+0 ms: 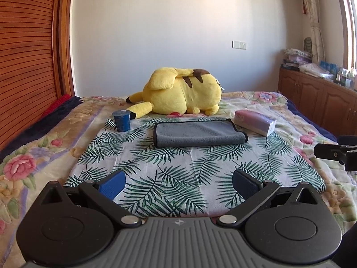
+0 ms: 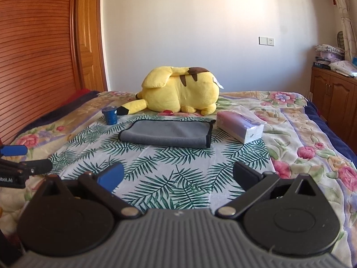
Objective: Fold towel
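A grey towel with a dark hem [image 1: 199, 133] lies folded on a leaf-print cloth [image 1: 178, 167] on the bed; it also shows in the right wrist view [image 2: 166, 133]. My left gripper [image 1: 178, 184] is open and empty, held well short of the towel above the near part of the cloth. My right gripper [image 2: 177, 175] is open and empty too, also short of the towel. Part of the right gripper shows at the right edge of the left wrist view [image 1: 337, 153], and part of the left gripper at the left edge of the right wrist view [image 2: 20, 163].
A yellow plush toy [image 1: 180, 91] lies behind the towel. A blue cup [image 1: 121, 120] stands to the towel's left and a tissue pack [image 1: 255, 122] to its right. A floral bedspread [image 1: 26, 160] covers the bed. Wooden cabinets [image 1: 316, 96] stand at the right, a wooden wardrobe [image 1: 24, 55] at the left.
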`<state>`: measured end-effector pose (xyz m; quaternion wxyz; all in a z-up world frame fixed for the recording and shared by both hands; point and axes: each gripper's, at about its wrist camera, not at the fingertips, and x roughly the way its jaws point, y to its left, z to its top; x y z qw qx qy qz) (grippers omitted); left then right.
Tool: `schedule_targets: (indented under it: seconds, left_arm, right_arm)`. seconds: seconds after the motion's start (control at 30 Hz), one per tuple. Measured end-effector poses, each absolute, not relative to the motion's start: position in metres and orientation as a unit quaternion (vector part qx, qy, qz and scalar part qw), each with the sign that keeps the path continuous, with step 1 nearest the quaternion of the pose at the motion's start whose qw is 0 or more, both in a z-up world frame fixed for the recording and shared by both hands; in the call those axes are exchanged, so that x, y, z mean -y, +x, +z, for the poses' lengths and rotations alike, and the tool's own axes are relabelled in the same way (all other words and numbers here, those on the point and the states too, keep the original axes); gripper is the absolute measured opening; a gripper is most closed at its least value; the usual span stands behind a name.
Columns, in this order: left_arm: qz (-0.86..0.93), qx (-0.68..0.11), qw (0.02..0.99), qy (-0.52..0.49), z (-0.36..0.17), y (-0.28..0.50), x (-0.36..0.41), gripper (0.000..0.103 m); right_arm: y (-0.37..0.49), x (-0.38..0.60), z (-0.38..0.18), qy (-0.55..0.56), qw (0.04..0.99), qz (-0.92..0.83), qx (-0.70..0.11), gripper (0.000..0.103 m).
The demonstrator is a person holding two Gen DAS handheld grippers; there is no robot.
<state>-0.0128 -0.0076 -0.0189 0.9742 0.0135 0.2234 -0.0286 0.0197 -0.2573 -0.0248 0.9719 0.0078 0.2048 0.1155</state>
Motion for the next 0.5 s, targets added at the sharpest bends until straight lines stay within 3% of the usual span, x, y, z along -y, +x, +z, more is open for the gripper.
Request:
schedule_targets:
  seconds: [0.5]
  left_arm:
    - [-0.022, -0.18, 0.983, 0.022, -0.01, -0.025, 0.009, 0.087]
  right_arm:
    - [0.01, 0.264, -0.02, 0.015, 0.982, 0.094, -0.163, 0.103]
